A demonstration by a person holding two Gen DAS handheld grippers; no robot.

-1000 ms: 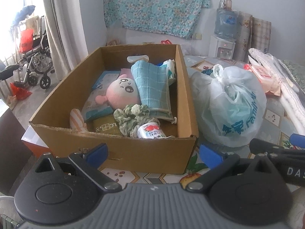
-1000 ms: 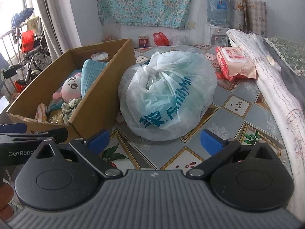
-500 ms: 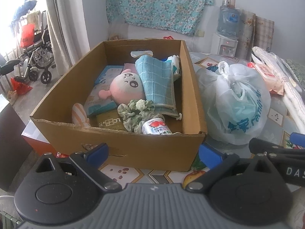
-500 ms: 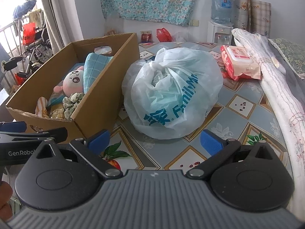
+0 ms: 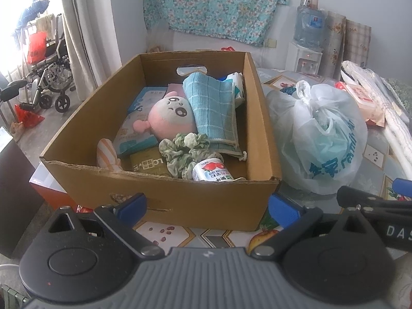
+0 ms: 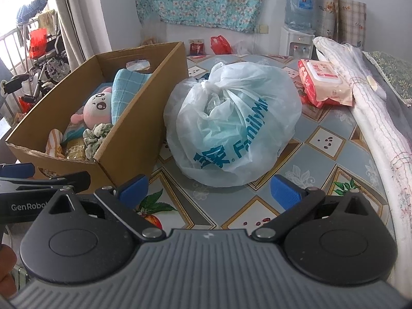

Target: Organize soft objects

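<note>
The left gripper (image 5: 208,206) and right gripper (image 6: 209,189) were held wide, empty, short of the cardboard box (image 5: 206,200).

Tied plastic bag (image 6: 233,128) just beside cardboard box (image 6: 134,139), before parted, empty right tongs (image 6: 209,189).

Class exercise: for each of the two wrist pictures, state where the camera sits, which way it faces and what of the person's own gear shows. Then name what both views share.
Left wrist: sits on the left gripper, open and empty; faces the cardboard box holding a pink plush toy; the right gripper's fingertips show at right.
Right wrist: sits on the right gripper, open and empty; faces the tied plastic bag; the left gripper's finger and a bit of hand show at left.
Shared: box, bag, patterned table.
</note>
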